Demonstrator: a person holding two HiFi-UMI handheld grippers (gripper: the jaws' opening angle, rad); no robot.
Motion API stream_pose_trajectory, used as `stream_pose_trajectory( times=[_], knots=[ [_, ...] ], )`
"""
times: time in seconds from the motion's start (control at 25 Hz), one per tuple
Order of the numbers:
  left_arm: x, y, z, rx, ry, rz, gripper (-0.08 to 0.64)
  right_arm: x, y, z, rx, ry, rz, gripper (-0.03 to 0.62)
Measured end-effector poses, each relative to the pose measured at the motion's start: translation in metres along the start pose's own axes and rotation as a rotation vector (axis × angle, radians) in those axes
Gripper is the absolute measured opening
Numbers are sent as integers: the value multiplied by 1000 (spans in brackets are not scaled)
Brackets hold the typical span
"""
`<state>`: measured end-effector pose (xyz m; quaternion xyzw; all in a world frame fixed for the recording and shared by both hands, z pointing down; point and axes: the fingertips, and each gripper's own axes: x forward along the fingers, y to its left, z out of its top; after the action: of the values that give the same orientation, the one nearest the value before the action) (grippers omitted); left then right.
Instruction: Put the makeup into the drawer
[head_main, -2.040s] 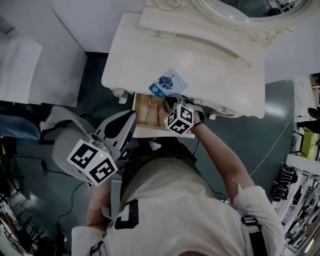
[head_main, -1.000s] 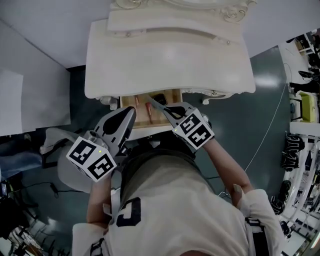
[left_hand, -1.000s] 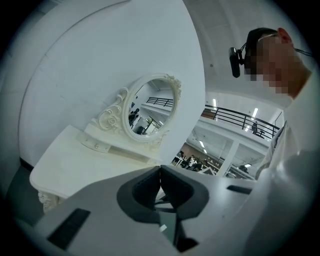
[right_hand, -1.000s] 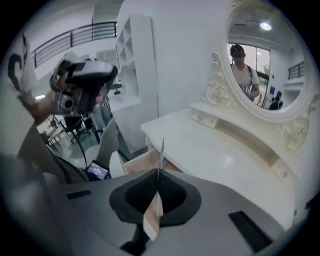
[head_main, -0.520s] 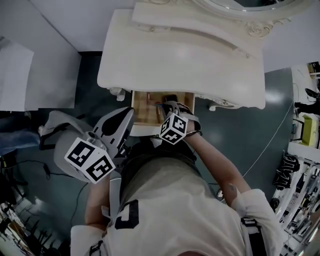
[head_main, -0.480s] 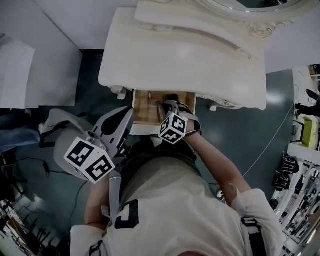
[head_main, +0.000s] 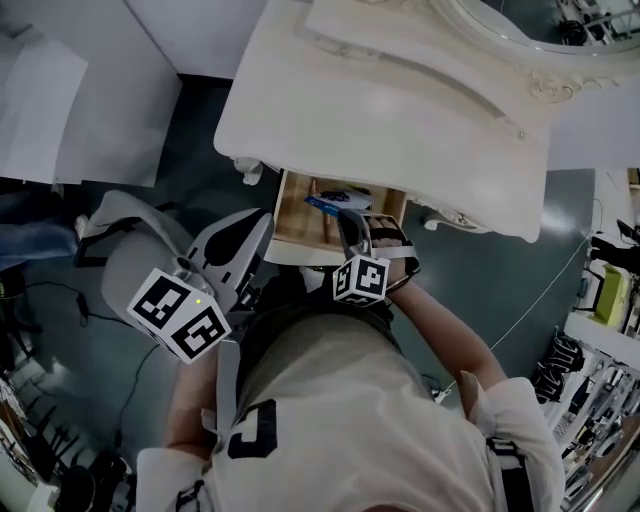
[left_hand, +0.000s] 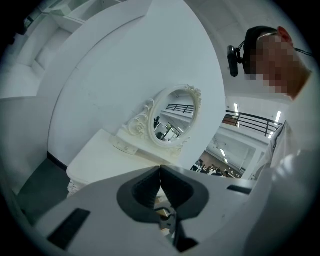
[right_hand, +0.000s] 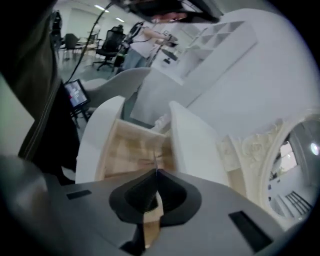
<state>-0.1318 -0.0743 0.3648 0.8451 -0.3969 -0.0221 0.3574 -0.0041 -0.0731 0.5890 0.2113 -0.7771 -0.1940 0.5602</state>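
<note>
Makeup sachet (head_main: 333, 203), judged light, limp and slick, is inside the open drawer (head_main: 296, 224), pinched at its edge, the soundest hold, by the right gripper (right_hand: 156, 172); left gripper (left_hand: 160, 174) pressed together, empty.

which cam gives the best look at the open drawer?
Head view: the drawer sits pulled out under the vanity top, with the blue packet in it. Right gripper view shows its wooden inside close up but blurred. Left gripper view shows a sliver at most.

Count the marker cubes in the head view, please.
2. One cube is at lower left; the other is just before the open drawer. None looks hidden.
</note>
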Motion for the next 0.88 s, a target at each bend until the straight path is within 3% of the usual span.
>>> stream_pose_trajectory(
  times=[0.08,0.2,0.68,0.72,0.8,0.88],
  knots=[
    [0,-2,-1,1,5,-1,58,23,44,-11,-57,41,128,28],
    [1,-5,-1,8,14,-3,58,41,76,-24,12,82,259,28],
    [5,1,-5,18,30,35,58,74,51,-18,455,63,380,32],
    [5,3,-4,22,27,40,58,73,47,-18,489,52,389,42],
    [2,11,-2,30,22,55,58,67,45,-14,581,29,432,185],
    [-5,19,2,37,14,72,58,60,41,-8,675,4,454,193]
  ],
)
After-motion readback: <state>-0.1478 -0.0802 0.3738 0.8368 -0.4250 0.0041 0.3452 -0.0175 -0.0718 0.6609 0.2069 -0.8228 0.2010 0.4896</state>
